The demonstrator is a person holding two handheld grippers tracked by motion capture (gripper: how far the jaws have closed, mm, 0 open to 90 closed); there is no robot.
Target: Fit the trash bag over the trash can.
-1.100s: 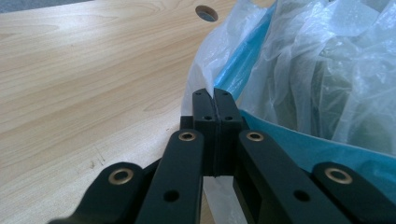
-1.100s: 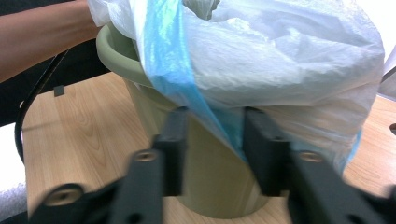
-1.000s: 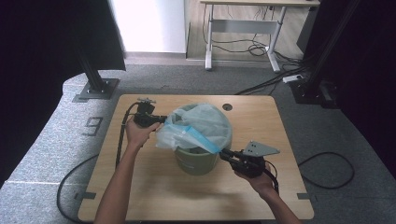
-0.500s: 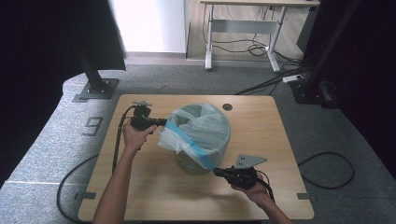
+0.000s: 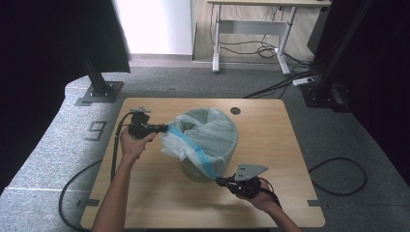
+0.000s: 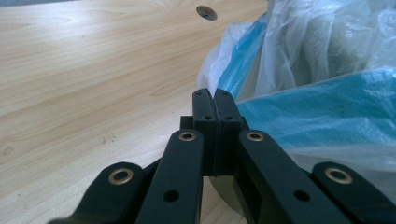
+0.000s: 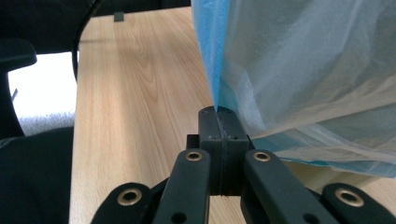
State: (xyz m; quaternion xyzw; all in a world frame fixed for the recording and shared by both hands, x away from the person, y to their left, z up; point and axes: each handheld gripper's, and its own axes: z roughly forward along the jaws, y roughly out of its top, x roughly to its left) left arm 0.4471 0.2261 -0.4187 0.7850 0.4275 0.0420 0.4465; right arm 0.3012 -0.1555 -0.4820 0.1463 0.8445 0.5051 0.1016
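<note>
Pinching the translucent white plastic bag with the blue band (image 5: 205, 140) at opposite edges, the left gripper (image 5: 164, 128) and the right gripper (image 5: 221, 181) are both clenched on its film. The bag drapes over a round grey-green bin (image 5: 196, 171) standing mid-way on the pale wooden worktop (image 5: 280, 145).

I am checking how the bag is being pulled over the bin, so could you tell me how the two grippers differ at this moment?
The left gripper pinches the plastic bag up near the bin's rim, at the far left; the right gripper pinches the bag's blue edge low, near the bin's base at the near right. The right gripper carries a grey three-cornered plate; no such plate is visible on the left gripper. Both are shut on the bag.
</note>
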